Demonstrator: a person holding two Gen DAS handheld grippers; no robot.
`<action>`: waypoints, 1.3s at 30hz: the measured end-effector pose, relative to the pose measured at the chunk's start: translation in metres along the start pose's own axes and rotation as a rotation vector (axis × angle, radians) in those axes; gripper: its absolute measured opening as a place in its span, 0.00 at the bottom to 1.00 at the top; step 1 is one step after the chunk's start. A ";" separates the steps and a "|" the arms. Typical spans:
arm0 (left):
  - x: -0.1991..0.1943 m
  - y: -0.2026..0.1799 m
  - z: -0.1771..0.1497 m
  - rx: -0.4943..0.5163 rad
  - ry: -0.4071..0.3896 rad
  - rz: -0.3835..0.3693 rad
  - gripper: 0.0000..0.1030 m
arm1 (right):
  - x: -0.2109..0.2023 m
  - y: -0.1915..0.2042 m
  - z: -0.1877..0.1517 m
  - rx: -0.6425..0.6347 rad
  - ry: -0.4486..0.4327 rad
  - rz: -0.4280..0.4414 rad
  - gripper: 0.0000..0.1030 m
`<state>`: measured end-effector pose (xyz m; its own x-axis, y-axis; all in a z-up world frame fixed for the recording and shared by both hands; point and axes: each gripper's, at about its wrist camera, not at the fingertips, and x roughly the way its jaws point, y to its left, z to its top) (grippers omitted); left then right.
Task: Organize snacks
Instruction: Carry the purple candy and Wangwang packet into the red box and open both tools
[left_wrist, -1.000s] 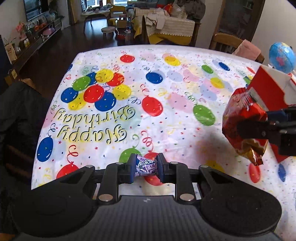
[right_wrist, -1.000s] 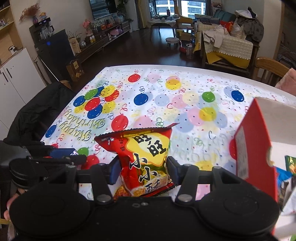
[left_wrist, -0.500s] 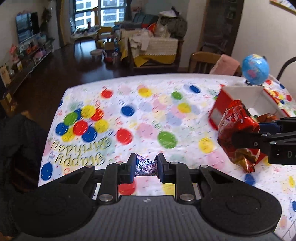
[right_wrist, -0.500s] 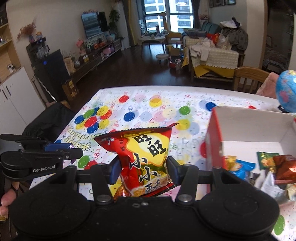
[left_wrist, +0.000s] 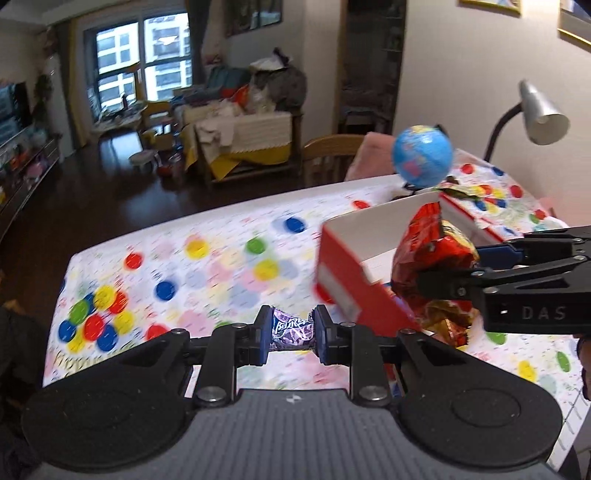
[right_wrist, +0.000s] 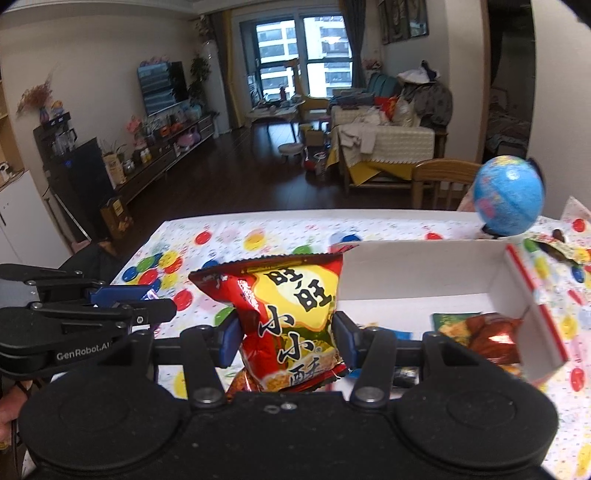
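Fingers of the left gripper (left_wrist: 291, 334) pinch a small purple-wrapped candy (left_wrist: 291, 329) by its two ends, the blue pads pressed against the twisted wrapper; the print on it is too small to read. Held above the tablecloth (left_wrist: 221, 258), the candy sits just short of the near red corner of the box (left_wrist: 345, 284). Motion blur smears the cloth's balloon pattern, and the lettering at its left edge cannot be made out.

The right gripper (right_wrist: 286, 338) clamps a red and yellow snack bag (right_wrist: 291, 317) across its lower half, upright, with its crimped top edge highest. The bag's bottom is hidden behind the gripper body. In the left wrist view the same bag (left_wrist: 432, 266) hangs at the box's near wall, partly over the opening, and the gripper's body covers its lower right side.

Inside the white-lined box (right_wrist: 424, 273) lie several packets, among them a reddish-brown foil one (right_wrist: 491, 332) and a green-edged one (right_wrist: 448, 321); the gripper blocks most of the floor, so their number cannot be told. A blue globe (right_wrist: 508, 197) stands beyond the far wall, its base hidden. A desk lamp (left_wrist: 541, 112) shows at the right in the left wrist view, its foot cut off behind the box and gripper.
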<state>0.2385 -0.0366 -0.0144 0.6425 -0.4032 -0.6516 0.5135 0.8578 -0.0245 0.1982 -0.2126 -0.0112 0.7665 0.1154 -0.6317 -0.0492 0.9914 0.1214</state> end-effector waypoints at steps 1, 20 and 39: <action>0.001 -0.007 0.003 0.007 -0.003 -0.006 0.23 | -0.004 -0.006 0.000 0.001 -0.006 -0.006 0.49; 0.041 -0.108 0.039 0.033 0.005 -0.034 0.23 | -0.030 -0.117 -0.003 0.038 -0.037 -0.108 0.49; 0.123 -0.153 0.039 0.040 0.128 0.008 0.23 | 0.031 -0.183 -0.008 0.082 0.048 -0.109 0.49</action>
<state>0.2614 -0.2300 -0.0615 0.5705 -0.3502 -0.7429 0.5322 0.8466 0.0096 0.2257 -0.3899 -0.0596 0.7331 0.0118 -0.6800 0.0867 0.9901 0.1106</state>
